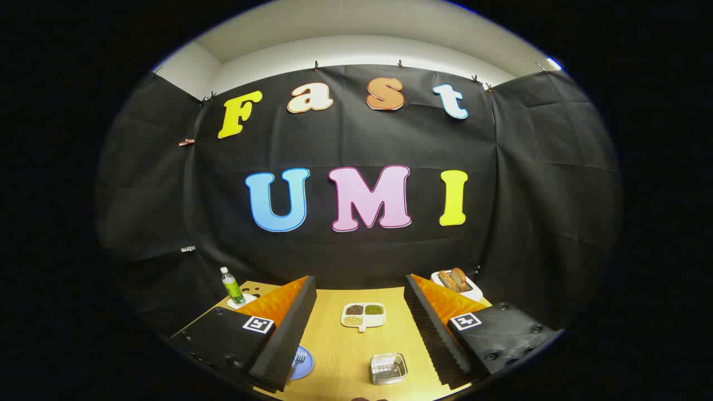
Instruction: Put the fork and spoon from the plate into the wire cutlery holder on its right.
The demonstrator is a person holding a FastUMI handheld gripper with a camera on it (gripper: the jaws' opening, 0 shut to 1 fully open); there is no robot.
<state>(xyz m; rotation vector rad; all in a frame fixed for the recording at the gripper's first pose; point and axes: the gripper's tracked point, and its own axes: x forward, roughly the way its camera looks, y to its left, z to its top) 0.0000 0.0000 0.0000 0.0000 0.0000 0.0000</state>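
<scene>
A blue plate (303, 363) lies on the wooden table, half hidden behind my left finger (281, 340). A fork (298, 359) rests on it; the spoon is hidden. The wire cutlery holder (389, 368) stands to the plate's right, between my fingers and low down, and it looks to hold nothing. My gripper (359, 303) is open wide, high above the table, with nothing between its fingers.
A white four-part dish (363, 315) of beans and grains sits beyond the holder, mid-table. A green bottle (232, 285) stands on a white coaster at the far left. A white toaster with bread slices (457, 280) is at the far right. Black cloth walls the booth.
</scene>
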